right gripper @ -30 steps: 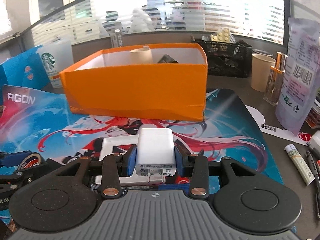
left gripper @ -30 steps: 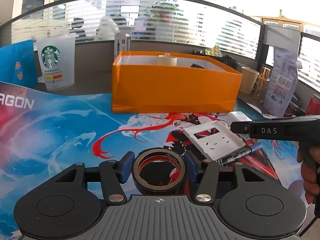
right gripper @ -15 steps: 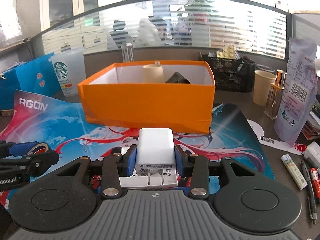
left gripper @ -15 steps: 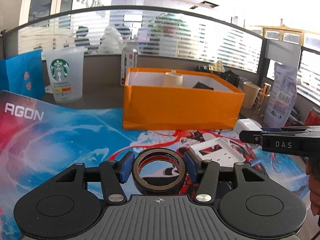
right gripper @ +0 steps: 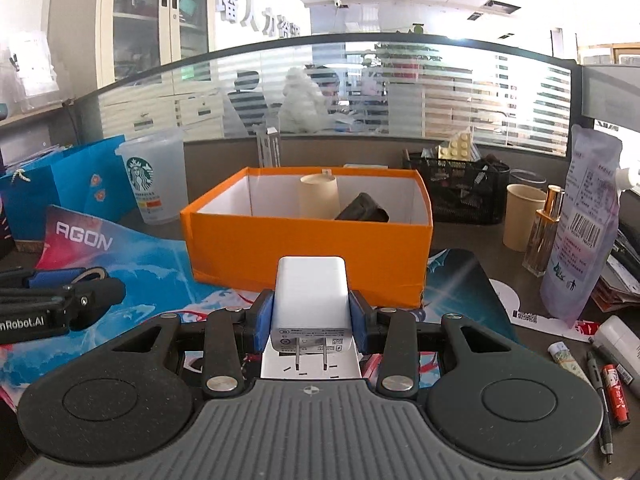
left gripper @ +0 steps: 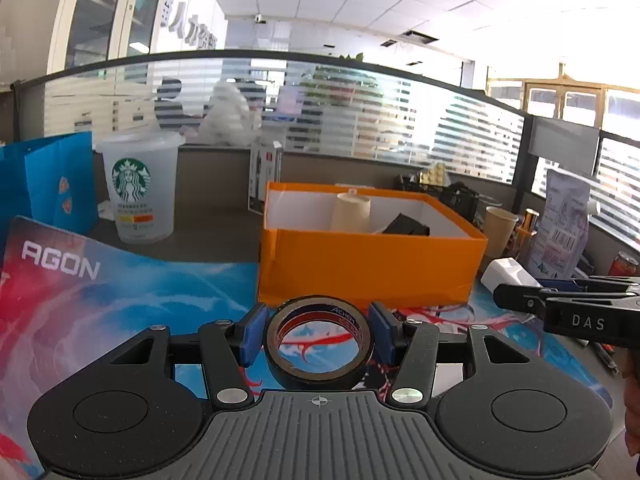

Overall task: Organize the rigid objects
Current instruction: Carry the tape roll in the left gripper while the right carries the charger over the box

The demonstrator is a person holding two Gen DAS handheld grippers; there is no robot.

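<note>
My left gripper [left gripper: 318, 338] is shut on a black tape roll [left gripper: 319, 367], held above the colourful desk mat, in front of the orange box [left gripper: 372, 268]. My right gripper [right gripper: 310, 316] is shut on a white charger plug [right gripper: 310, 300], prongs toward the camera, also held above the mat before the orange box [right gripper: 308, 256]. The box holds a beige tape roll [right gripper: 319, 196] and a black object [right gripper: 362, 210]. A white socket panel [right gripper: 308, 366] lies under the right gripper. The right gripper [left gripper: 516, 286] shows at the right of the left wrist view, and the left gripper [right gripper: 60, 296] at the left of the right wrist view.
A Starbucks cup [left gripper: 138, 188] and a blue bag [left gripper: 44, 180] stand at the back left. A paper cup [right gripper: 522, 216], a perfume bottle [right gripper: 542, 232], a plastic pouch [right gripper: 580, 232] and a black mesh basket [right gripper: 464, 192] stand at the right. Pens and markers [right gripper: 608, 384] lie at the near right.
Both grippers have risen off the mat with their objects; the views now look higher and level, into the orange box. The marker and socket panel have dropped from the left wrist view.
</note>
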